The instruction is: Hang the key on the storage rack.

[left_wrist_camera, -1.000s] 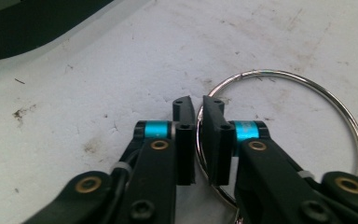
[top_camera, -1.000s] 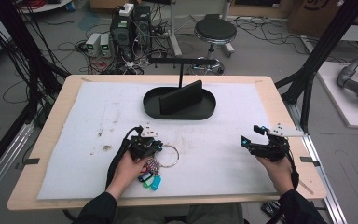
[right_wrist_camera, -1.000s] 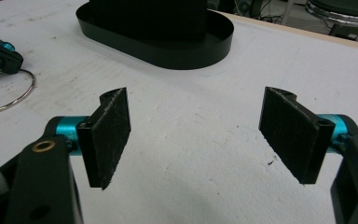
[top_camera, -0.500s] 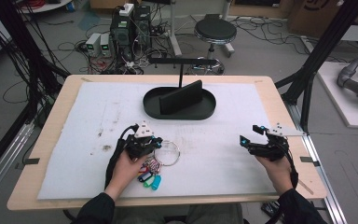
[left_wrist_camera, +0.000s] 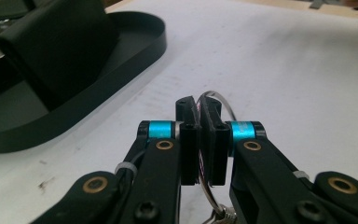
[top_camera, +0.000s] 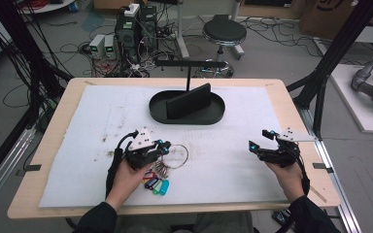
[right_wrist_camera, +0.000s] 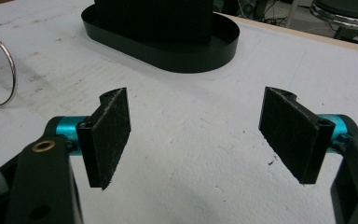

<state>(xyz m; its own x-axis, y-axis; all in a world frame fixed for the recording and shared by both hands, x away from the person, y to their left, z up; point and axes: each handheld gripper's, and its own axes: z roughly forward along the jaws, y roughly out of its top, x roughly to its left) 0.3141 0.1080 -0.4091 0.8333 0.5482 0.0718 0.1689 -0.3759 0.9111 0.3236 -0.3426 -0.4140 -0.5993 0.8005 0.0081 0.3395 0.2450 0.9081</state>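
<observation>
Down at the near left of the white mat (top_camera: 233, 179), the left gripper (top_camera: 161, 147) has its jaws clamped tight on the big metal key ring (left_wrist_camera: 218, 108), coloured key tags (top_camera: 156, 184) dangling beneath the hand. Over on the right, the right gripper (top_camera: 258, 141) hovers with jaws wide apart, nothing between them. Beyond both sits the black oval tray (top_camera: 187, 116).
</observation>
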